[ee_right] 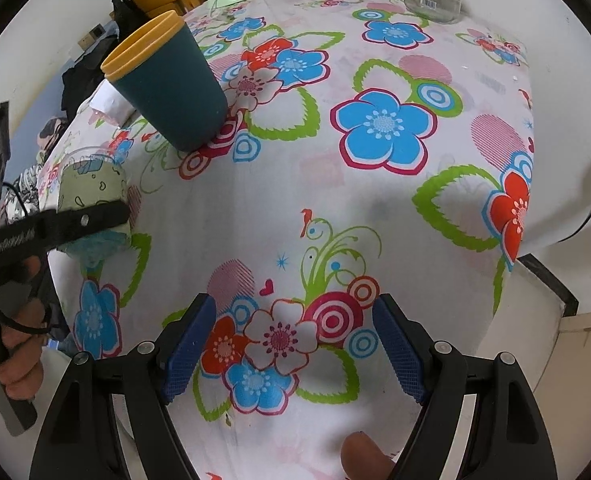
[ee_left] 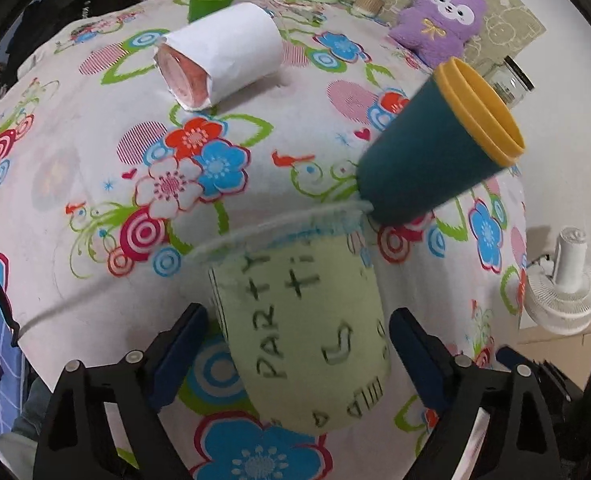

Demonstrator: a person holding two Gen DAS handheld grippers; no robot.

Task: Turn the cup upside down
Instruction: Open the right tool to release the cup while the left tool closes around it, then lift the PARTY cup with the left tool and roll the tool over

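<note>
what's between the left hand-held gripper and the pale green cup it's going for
Nothing visible. The pale green clear plastic cup with handwriting already sits between the open blue pads of the left hand-held gripper, though contact isn't clear. The dark teal cup with a yellow rim stands just beyond its rim, close enough to be bumped during the flip.

A clear plastic cup wears a matt paper sleeve. The teal cup looks like matt plastic. Printed cloth covers the table. The hand-held gripper's pads look rough and knurled.
</note>
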